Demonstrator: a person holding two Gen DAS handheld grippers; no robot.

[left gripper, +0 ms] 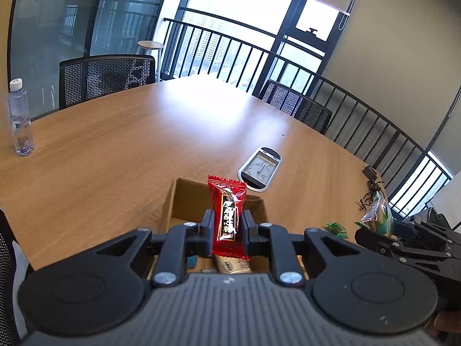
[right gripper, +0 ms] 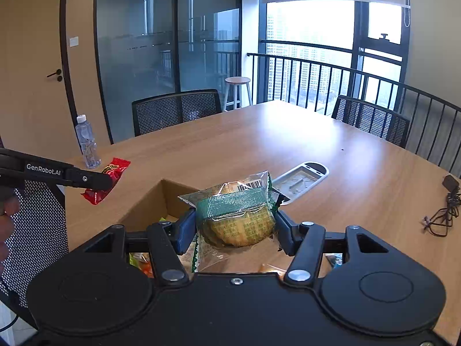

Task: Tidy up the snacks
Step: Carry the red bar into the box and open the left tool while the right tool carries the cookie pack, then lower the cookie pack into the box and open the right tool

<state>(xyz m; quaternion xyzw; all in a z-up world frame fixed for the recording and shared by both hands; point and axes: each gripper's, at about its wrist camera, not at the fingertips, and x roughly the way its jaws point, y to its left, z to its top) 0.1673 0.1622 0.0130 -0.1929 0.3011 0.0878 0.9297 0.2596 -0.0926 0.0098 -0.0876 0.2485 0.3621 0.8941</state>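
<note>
My left gripper (left gripper: pixel 227 222) is shut on a red snack packet (left gripper: pixel 227 210), held upright above an open cardboard box (left gripper: pixel 173 199). The same packet (right gripper: pixel 108 178) and left gripper (right gripper: pixel 98 181) show at the left of the right wrist view. My right gripper (right gripper: pixel 234 225) is shut on a round cake in a clear and green wrapper (right gripper: pixel 236 216), held over the box (right gripper: pixel 144 201). In the left wrist view that wrapped cake (left gripper: pixel 379 214) hangs at the far right in the right gripper (left gripper: pixel 380 230). Several wrapped snacks lie inside the box (right gripper: pixel 141 262).
A white tray (left gripper: pixel 260 168) lies on the wooden table (left gripper: pixel 144 132) beyond the box. A water bottle (left gripper: pixel 20 118) stands at the table's left edge. A black cable (right gripper: pixel 443 210) lies at the right. Green candies (left gripper: pixel 337 229) lie near the box. Mesh chairs (right gripper: pixel 175 109) ring the table.
</note>
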